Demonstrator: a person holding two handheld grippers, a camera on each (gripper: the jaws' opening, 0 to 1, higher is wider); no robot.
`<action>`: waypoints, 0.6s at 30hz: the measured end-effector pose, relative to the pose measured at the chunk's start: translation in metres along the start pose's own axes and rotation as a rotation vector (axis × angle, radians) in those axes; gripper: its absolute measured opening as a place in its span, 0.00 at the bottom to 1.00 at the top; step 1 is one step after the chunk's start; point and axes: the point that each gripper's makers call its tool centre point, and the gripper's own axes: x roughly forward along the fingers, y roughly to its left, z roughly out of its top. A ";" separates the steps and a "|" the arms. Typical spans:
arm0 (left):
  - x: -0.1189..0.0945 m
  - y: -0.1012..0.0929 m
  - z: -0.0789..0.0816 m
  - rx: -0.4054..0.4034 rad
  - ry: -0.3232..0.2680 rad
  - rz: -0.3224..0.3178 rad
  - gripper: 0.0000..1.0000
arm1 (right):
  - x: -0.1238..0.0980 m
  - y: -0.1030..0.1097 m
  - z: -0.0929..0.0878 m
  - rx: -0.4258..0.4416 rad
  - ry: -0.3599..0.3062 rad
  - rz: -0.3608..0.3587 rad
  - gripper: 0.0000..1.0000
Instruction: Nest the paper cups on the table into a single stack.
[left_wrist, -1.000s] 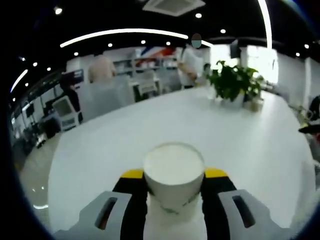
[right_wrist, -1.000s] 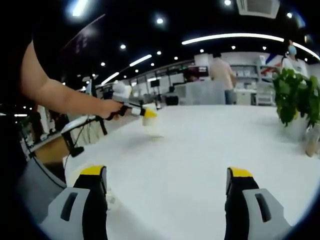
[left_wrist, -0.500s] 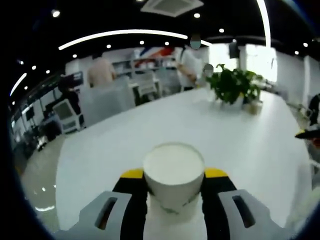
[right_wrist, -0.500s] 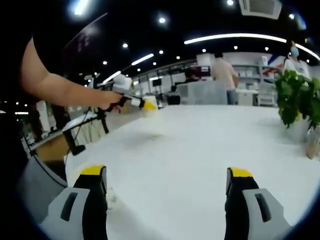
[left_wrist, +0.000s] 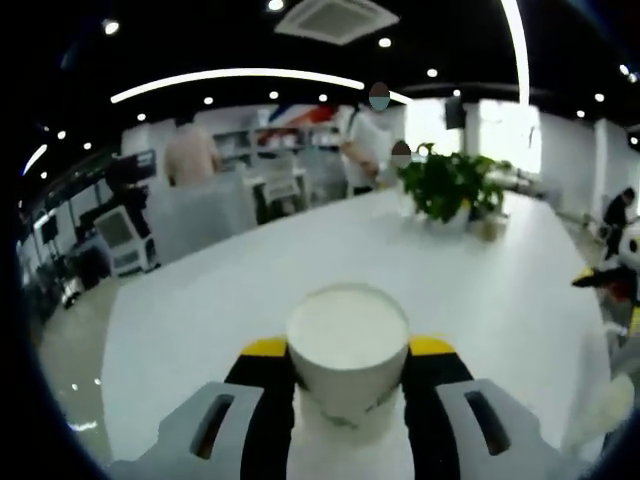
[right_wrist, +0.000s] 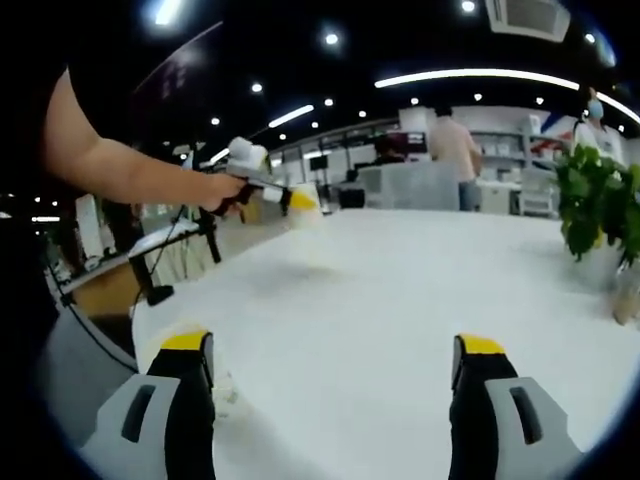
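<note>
A white paper cup (left_wrist: 347, 345) sits upright between the yellow-tipped jaws of my left gripper (left_wrist: 348, 352), which is shut on it. From the right gripper view, a person's hand holds that left gripper (right_wrist: 292, 199) in the air. The cup (right_wrist: 306, 207) hangs well above the white table (right_wrist: 400, 290) at its far left. My right gripper (right_wrist: 332, 345) stands open low over the table with nothing between its jaws. A pale cup-like shape (right_wrist: 222, 392) lies just beside its left jaw. The right gripper (left_wrist: 612, 298) also shows at the right edge of the left gripper view.
A potted green plant (left_wrist: 450, 185) stands on the table's far side, and it also shows at the right in the right gripper view (right_wrist: 592, 200). Several people and office desks are beyond the table. The table's rounded edge (right_wrist: 150, 310) drops off at the left.
The left gripper has lifted the cup up off the table, rising steadily in the right gripper view. The right gripper has stayed open and still.
</note>
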 end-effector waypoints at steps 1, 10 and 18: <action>-0.001 -0.002 0.000 0.001 0.001 -0.003 0.41 | 0.000 0.000 0.001 -0.001 -0.001 0.000 0.98; -0.009 -0.030 0.008 0.035 -0.008 -0.078 0.41 | -0.004 0.004 0.000 -0.005 0.000 0.001 0.97; -0.021 -0.058 0.022 0.050 -0.053 -0.136 0.40 | -0.007 0.007 0.001 -0.013 0.003 0.003 0.97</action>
